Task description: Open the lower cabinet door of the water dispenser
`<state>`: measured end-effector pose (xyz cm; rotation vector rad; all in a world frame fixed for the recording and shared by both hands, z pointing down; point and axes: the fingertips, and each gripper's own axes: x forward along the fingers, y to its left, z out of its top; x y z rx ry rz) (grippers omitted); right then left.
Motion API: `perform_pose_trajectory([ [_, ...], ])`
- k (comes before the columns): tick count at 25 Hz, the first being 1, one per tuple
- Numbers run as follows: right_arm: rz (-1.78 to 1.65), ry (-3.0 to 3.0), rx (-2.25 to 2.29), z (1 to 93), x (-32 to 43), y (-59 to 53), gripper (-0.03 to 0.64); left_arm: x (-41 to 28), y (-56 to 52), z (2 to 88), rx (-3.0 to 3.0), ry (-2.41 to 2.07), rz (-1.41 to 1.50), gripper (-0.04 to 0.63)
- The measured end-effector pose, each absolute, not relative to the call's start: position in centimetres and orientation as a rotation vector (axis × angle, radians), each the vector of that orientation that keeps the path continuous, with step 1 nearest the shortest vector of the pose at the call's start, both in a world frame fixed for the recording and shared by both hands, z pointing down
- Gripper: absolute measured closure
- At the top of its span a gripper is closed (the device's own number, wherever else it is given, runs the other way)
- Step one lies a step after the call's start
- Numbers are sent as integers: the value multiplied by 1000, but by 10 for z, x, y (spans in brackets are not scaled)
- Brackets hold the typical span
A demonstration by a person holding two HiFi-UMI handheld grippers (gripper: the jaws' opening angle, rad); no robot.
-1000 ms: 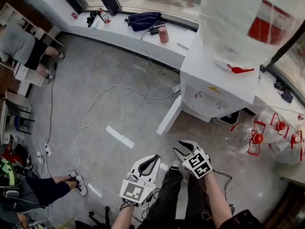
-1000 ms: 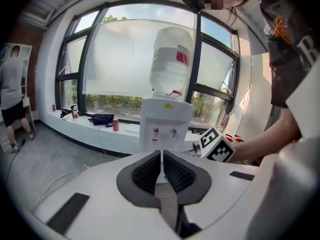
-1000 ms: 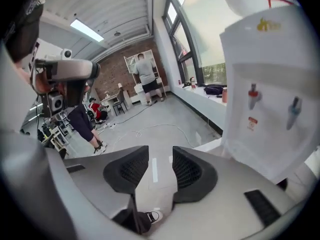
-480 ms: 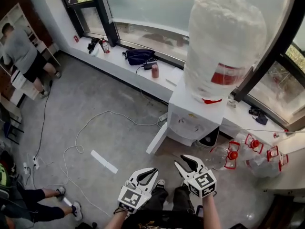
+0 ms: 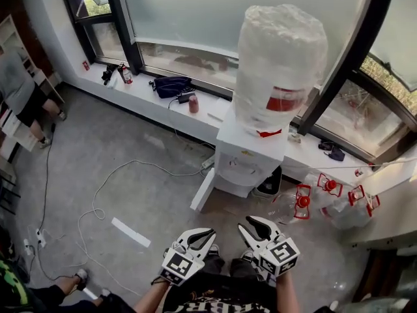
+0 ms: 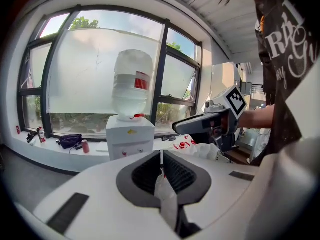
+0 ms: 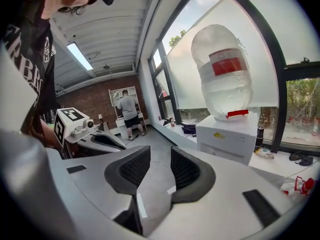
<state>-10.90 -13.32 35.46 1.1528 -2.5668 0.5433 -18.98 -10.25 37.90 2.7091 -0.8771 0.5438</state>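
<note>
The white water dispenser [image 5: 251,150] stands by the window sill with a plastic-wrapped bottle [image 5: 280,64] on top. Its lower cabinet door [image 5: 202,189] is swung out to the left, edge toward me. Both grippers hang well short of it, above my legs. My left gripper [image 5: 207,233] is shut with nothing in it, the pads [image 6: 150,171] all but touching. My right gripper [image 5: 251,224] has a clear gap between its pads [image 7: 136,166], nothing between them, and its jaws are closing. The dispenser [image 6: 130,139] also shows in the left gripper view, and the dispenser [image 7: 230,139] in the right gripper view.
Several empty bottles with red caps [image 5: 326,194] lie on the floor right of the dispenser. White cables [image 5: 98,194] and a tape strip [image 5: 130,232] cross the grey floor. A dark bag [image 5: 171,85] and a red can [image 5: 193,103] sit on the sill. A person [image 5: 19,90] stands far left.
Both grippers have risen and drawn back from the dispenser. The head view has lifted, so the whole dispenser and window now show. The cabinet door stays swung out.
</note>
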Motion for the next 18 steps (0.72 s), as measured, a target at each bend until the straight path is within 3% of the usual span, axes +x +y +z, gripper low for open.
perform_pose_trajectory([
  [18,474,-2615,1176,313,-44,-23,492,-111,-20,334,2754,-915,477,569],
])
